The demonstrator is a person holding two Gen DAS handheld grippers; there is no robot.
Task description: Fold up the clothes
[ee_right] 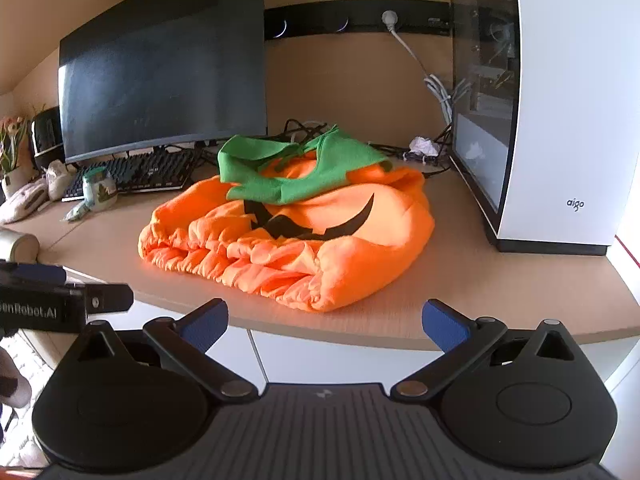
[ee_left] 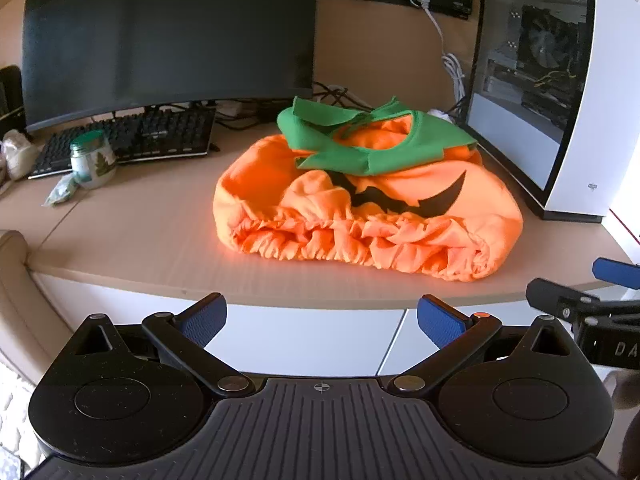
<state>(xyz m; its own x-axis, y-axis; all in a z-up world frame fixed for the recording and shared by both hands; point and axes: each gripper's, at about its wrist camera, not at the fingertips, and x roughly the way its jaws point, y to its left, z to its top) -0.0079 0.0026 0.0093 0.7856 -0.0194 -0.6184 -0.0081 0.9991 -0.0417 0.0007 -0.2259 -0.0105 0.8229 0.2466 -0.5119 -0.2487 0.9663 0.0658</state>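
the pumpkin costume (ee_left: 368,204) lies on the desk (ee_left: 140,236), in the centre of the left wrist view and slightly left of centre in the right wrist view (ee_right: 288,232). it sits between the monitor (ee_left: 168,36) at upper left and the white computer case (ee_left: 560,92) at upper right, apart from both.

your left gripper (ee_left: 322,320) is held off the near desk edge, low in its frame, with the jaws spread wide and nothing between them. your right gripper (ee_right: 324,326) is in the same condition: jaws wide, holding nothing, short of the desk edge.

note the key relation. the garment's long axis runs left to right across both frames, roughly parallel to the near desk edge. the gathered elastic hem (ee_left: 360,240) faces you; the green collar (ee_left: 360,144) faces away, toward the top of the frame. the costume lies straight ahead of both sets of jaws and above them in the picture.

in the right wrist view the hem's right-hand corner (ee_right: 320,300) appears nearest the jaws, so the right gripper is judged the nearer one. each gripper is aligned with its own end of the hem.
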